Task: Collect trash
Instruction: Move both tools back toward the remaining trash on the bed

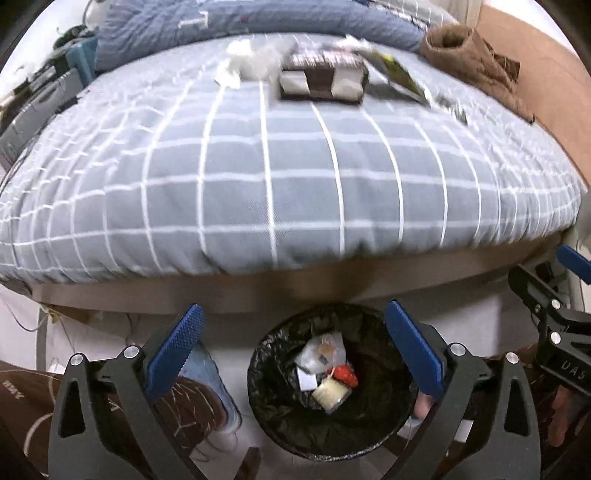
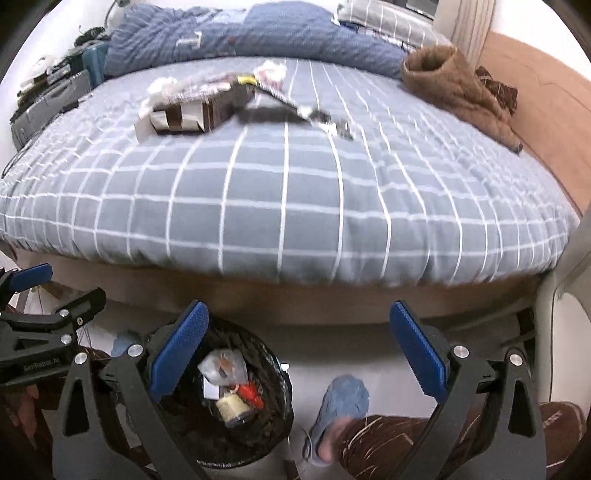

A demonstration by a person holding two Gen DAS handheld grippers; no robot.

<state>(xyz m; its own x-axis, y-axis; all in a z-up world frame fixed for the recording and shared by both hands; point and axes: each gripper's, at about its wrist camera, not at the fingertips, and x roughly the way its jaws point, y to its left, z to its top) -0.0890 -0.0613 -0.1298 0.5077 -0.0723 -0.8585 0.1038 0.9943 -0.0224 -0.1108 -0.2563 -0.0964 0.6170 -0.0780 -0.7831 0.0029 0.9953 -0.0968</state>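
A round bin with a black liner [image 1: 280, 417] stands on the floor at the foot of the bed, holding several scraps; it also shows in the right wrist view [image 2: 273, 373]. My left gripper [image 1: 293, 347] is open and empty above the bin. My right gripper [image 2: 299, 349] is open and empty to the bin's right. On the far part of the bed lie a brown and white carton [image 1: 322, 85] [image 2: 184, 114], crumpled white tissue [image 1: 238, 62] [image 2: 160, 88] and a dark foil wrapper [image 1: 402, 75] [image 2: 295, 107].
The bed has a grey checked cover [image 1: 295, 177] and a brown frame [image 1: 258, 291]. A blue duvet [image 2: 258, 33] and a brown garment [image 2: 454, 81] lie at its far end. The person's slippered foot [image 2: 340, 406] stands beside the bin. Cases [image 2: 48, 99] sit far left.
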